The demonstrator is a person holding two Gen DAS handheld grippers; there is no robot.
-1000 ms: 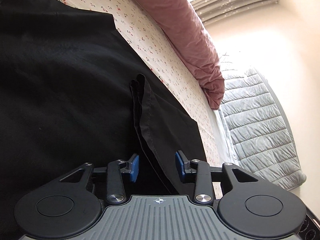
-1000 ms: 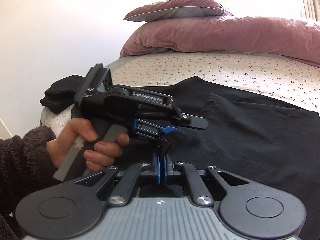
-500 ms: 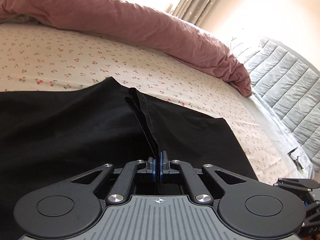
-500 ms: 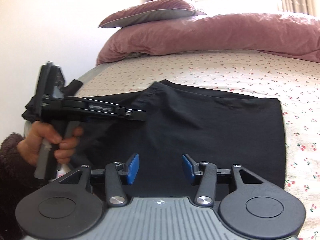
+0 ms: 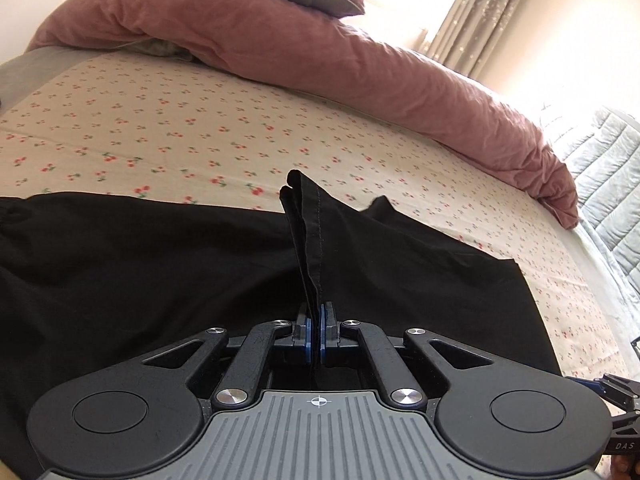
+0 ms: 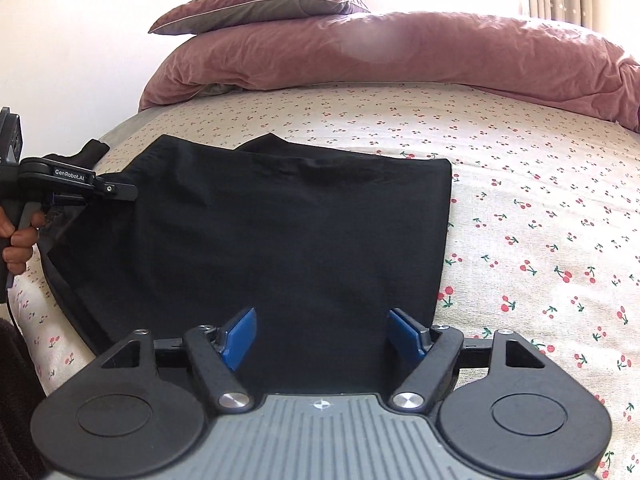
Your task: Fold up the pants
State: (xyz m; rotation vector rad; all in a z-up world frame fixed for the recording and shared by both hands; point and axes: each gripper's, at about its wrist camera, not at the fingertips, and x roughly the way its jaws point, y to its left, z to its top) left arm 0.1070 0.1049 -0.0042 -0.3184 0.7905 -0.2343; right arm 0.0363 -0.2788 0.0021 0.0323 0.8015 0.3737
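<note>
Black pants (image 5: 160, 264) lie folded on a cherry-print bed sheet (image 5: 160, 140). My left gripper (image 5: 315, 334) is shut on a pinched hem edge of the pants (image 5: 308, 232), which stands up in a ridge. In the right wrist view the pants (image 6: 280, 232) form a wide dark rectangle. My right gripper (image 6: 319, 334) is open and empty, hovering over their near edge. The left gripper (image 6: 72, 188) shows at the far left of that view, holding the pants' left corner lifted off the sheet.
A pink duvet (image 5: 320, 52) and a pillow (image 6: 260, 8) lie heaped along the far side of the bed. A grey quilted blanket (image 5: 600, 168) lies at the right. Bare sheet (image 6: 540, 220) lies right of the pants.
My right gripper let go of the pants, opened wide and pulled away from the left gripper. My left gripper shut on the hem edge and moved left, keeping its hold.
</note>
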